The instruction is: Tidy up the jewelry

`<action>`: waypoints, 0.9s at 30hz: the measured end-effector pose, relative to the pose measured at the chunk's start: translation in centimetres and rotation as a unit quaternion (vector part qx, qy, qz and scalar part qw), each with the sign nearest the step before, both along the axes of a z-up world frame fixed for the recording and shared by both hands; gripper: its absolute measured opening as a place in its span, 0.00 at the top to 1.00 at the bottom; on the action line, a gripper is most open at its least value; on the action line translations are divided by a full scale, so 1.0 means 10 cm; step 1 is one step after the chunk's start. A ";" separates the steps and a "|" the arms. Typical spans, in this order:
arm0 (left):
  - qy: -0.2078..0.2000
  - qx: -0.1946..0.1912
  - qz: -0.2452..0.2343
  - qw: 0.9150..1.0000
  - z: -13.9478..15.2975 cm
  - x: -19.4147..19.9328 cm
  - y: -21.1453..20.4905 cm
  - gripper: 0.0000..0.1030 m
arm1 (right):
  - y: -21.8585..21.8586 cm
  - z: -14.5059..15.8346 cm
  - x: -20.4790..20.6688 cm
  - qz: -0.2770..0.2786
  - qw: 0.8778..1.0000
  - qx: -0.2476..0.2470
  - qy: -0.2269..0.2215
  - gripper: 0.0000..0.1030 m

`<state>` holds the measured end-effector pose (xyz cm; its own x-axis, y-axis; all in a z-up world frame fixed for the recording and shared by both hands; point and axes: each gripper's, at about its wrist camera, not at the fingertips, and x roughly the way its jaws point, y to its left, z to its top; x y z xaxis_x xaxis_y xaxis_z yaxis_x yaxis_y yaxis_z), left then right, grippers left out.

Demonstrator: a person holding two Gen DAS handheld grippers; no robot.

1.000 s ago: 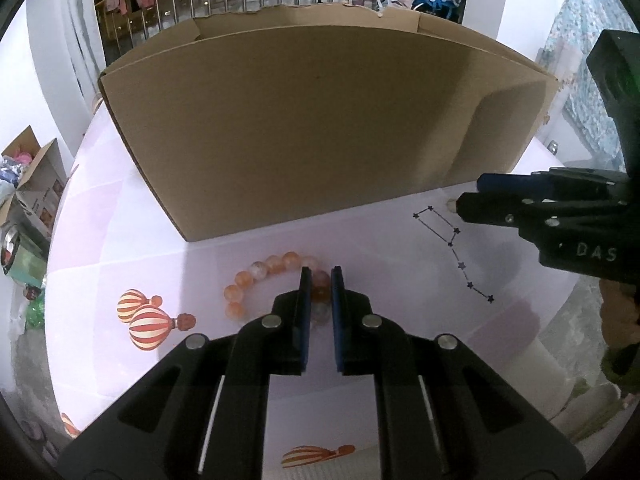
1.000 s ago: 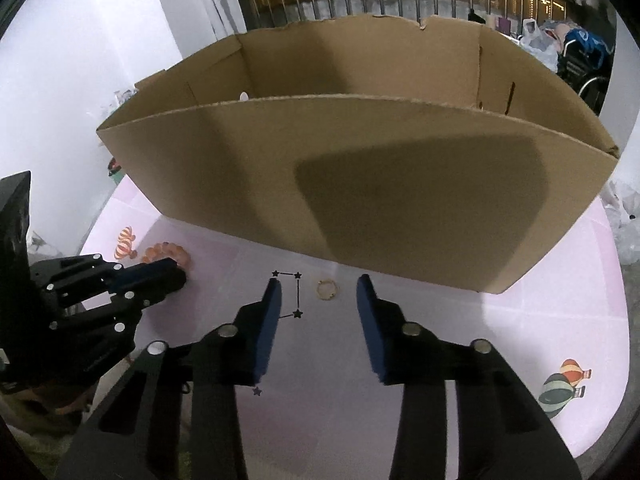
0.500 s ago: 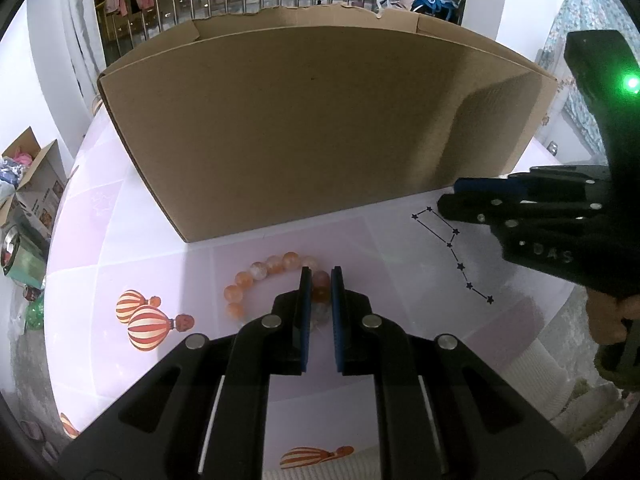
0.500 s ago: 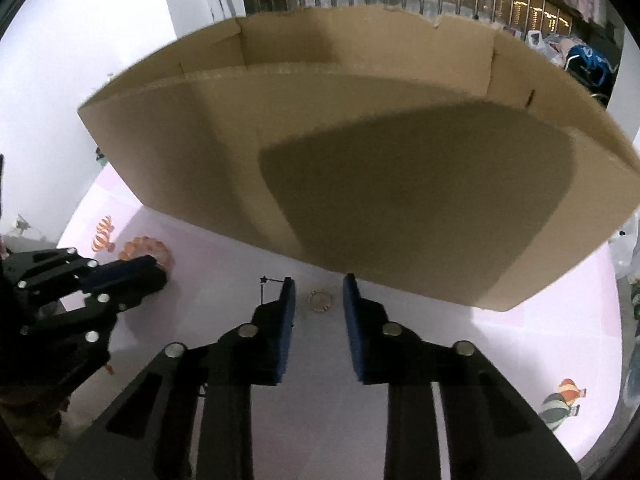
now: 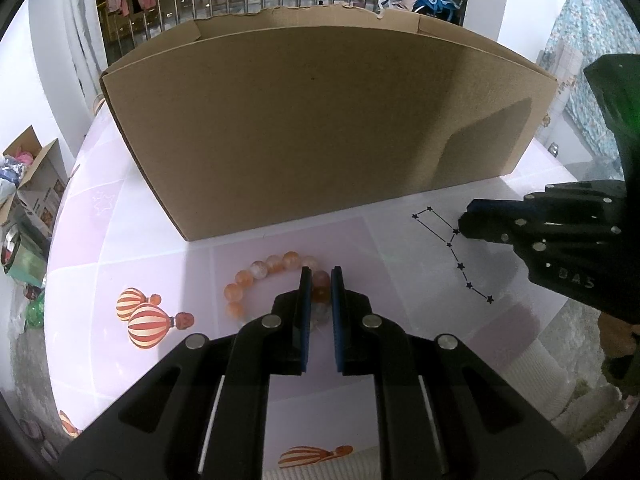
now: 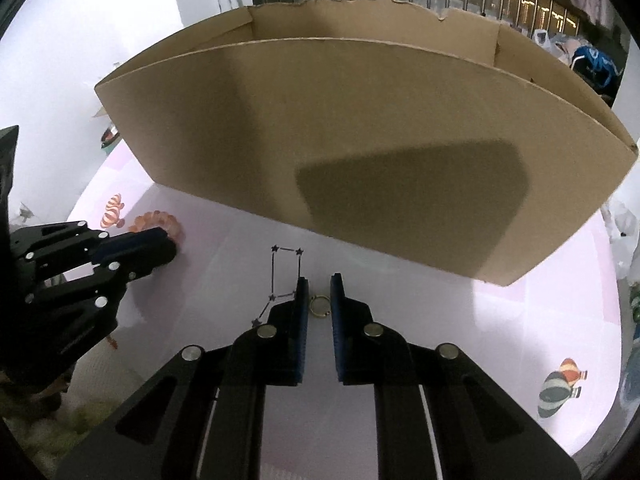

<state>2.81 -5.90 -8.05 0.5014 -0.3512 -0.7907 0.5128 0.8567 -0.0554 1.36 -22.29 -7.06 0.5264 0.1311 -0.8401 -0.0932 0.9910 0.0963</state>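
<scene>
1. Left wrist view: the left gripper (image 5: 319, 280), black with blue pads, is nearly closed, and its pads press on one bead of the orange and white beaded bracelet (image 5: 264, 276). The bracelet lies on the pale pink tablecloth (image 5: 160, 248), which is printed with striped hot-air balloons, and the rest of its beads curve away to the left of the fingers. It sits just in front of the large open brown cardboard box (image 5: 320, 128), near but not touching the box's front wall.
2. In the same view the right gripper (image 5: 468, 224) enters from the right edge, its tips low over the cloth beside a black printed star constellation (image 5: 456, 252). From this side I cannot tell how far its jaws are apart.
3. Right wrist view: the right gripper (image 6: 319, 296) has its jaws closing on the small thin gold ring (image 6: 319, 306), which lies flat on the cloth between the blue pads. The left pad looks to be at the ring's edge; a sliver of gap shows on the right, so the pads do not yet press it. The ring rests a little in front of the box's (image 6: 360, 152) front wall, just right of the constellation print (image 6: 286, 276).
4. At the left of this view the left gripper (image 6: 170, 246) points at the bracelet (image 6: 160, 222), its tips covering part of the beads.
</scene>
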 end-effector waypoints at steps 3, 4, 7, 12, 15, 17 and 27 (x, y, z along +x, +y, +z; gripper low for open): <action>0.000 0.001 -0.001 1.000 0.00 0.00 0.00 0.92 | -0.06 0.05 -0.04 0.000 1.000 0.007 -0.009 0.77; 0.000 0.000 0.000 1.000 -0.01 0.00 0.01 0.92 | -0.10 0.05 -0.04 0.001 1.000 0.008 -0.012 0.77; 0.000 0.000 0.000 1.000 -0.01 0.00 0.01 0.92 | -0.13 0.07 -0.10 0.005 1.000 0.008 -0.014 0.77; 0.000 0.000 0.000 1.000 -0.01 0.00 0.01 0.92 | -0.16 0.02 -0.10 0.003 1.000 -0.010 -0.007 0.77; 0.000 0.000 0.000 1.000 -0.01 0.00 0.02 0.92 | -0.08 0.05 -0.14 0.006 1.000 -0.011 -0.006 0.77; 0.000 0.000 0.000 1.000 -0.01 0.00 0.02 0.92 | -0.05 0.04 -0.15 0.012 1.000 -0.015 -0.005 0.77; 0.000 0.000 0.000 1.000 -0.01 0.00 0.01 0.92 | -0.10 0.01 -0.09 -0.004 0.999 -0.052 -0.002 0.77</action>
<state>2.78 -5.76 -8.13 0.5020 -0.3508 -0.7906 0.5126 0.8569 -0.0547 0.50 -23.28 -6.96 0.5311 0.0402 -0.8463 -0.0865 0.9962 -0.0069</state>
